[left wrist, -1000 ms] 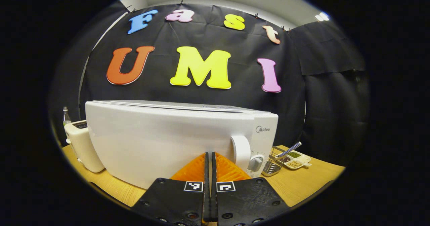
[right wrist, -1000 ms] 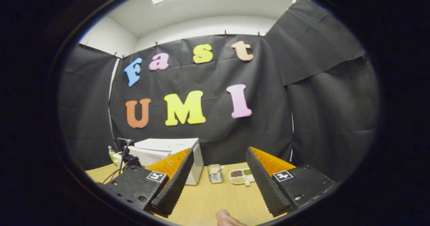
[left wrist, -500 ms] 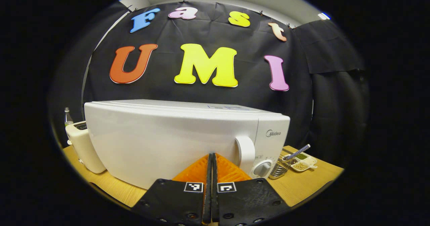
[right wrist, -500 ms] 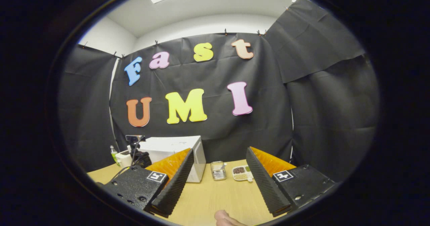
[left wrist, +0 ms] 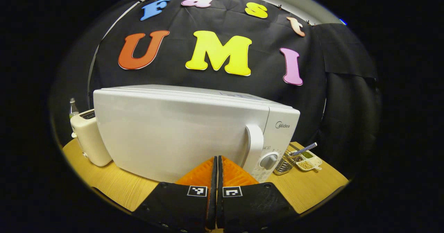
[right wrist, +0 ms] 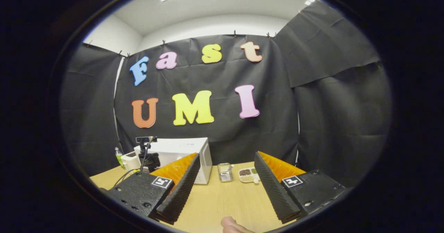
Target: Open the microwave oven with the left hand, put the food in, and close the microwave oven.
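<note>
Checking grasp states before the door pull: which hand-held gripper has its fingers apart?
The right hand-held gripper: its fingers stand wide apart over the table. The left hand-held gripper, facing the microwave, is closed.

Wooden table (left wrist: 305,191) bears microwave (left wrist: 180,129), toaster (left wrist: 88,136), wire basket (left wrist: 282,163), divided dish (left wrist: 308,162)

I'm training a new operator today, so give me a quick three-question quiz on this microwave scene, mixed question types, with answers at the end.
1. True or false: the microwave door is already open.
2. Which gripper has its fingers together? A) left gripper B) right gripper
3. Fill in: to the microwave's left in the left gripper view stands a cream ____.

Key:
1. False; the door is flush and its handle is ungrasped.
2. A; the right gripper is spread wide above the table.
3. Toaster.
</note>
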The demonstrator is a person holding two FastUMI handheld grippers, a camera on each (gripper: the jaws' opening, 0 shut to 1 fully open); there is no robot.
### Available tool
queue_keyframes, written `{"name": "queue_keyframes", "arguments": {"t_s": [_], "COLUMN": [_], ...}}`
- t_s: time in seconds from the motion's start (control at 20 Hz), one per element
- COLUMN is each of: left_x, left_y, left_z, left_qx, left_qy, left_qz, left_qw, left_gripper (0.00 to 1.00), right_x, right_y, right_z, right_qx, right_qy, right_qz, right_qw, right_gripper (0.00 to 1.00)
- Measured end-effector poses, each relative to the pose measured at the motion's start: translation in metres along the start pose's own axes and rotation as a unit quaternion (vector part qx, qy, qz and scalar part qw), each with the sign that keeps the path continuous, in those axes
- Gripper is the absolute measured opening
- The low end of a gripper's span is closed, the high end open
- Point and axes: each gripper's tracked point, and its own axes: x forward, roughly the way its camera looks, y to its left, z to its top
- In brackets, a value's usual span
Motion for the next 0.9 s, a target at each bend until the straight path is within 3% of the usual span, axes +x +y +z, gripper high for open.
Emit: {"name": "queue_keyframes", "arguments": {"t_s": [0.05, 0.1, 0.15, 0.2, 0.25, 0.3, 0.35, 0.45, 0.5, 0.7, 0.9], "left_x": [-0.011, -0.021, -0.035, -0.047, -0.061, -0.076, -0.093, -0.130, -0.150, -0.234, -0.314], "left_y": [-0.001, 0.002, 0.005, 0.007, 0.007, 0.004, -0.001, -0.007, -0.011, -0.032, -0.031], "left_z": [0.001, 0.004, 0.006, 0.010, 0.014, 0.019, 0.024, 0.037, 0.044, 0.063, 0.095], "left_qx": [-0.001, 0.005, 0.014, 0.022, 0.030, 0.035, 0.040, 0.053, 0.058, 0.055, 0.027], "left_qy": [0.002, 0.001, 0.000, -0.003, -0.008, -0.013, -0.021, -0.040, -0.048, -0.072, -0.102], "left_qz": [0.000, 0.008, 0.019, 0.027, 0.033, 0.031, 0.026, 0.025, 0.021, 0.002, 0.019], "left_qw": [1.000, 1.000, 1.000, 0.999, 0.999, 0.999, 0.999, 0.998, 0.997, 0.996, 0.994], "left_gripper": [0.03, 0.12, 0.16, 0.47, 0.27, 0.46, 0.71, 0.97, 0.96, 0.95, 0.95], "right_x": [-0.003, -0.006, -0.009, -0.013, -0.016, -0.022, -0.026, -0.037, -0.044, -0.071, -0.099], "right_y": [0.003, 0.006, 0.008, 0.009, 0.010, 0.012, 0.014, 0.022, 0.027, 0.037, 0.040], "right_z": [0.000, -0.001, -0.002, -0.004, -0.006, -0.008, -0.010, -0.013, -0.015, -0.014, -0.003], "right_qx": [0.002, 0.004, 0.004, 0.000, -0.006, -0.012, -0.015, -0.015, -0.015, -0.009, -0.016], "right_qy": [0.001, 0.002, 0.003, 0.004, 0.005, 0.004, 0.003, 0.001, 0.002, -0.004, -0.021], "right_qz": [0.002, 0.004, 0.005, 0.004, 0.002, 0.001, -0.001, 0.002, 0.007, 0.013, 0.000], "right_qw": [1.000, 1.000, 1.000, 1.000, 1.000, 1.000, 1.000, 1.000, 1.000, 1.000, 1.000], "right_gripper": [1.00, 1.00, 0.91, 1.00, 1.00, 0.90, 0.91, 0.91, 1.00, 1.00, 1.00]}}
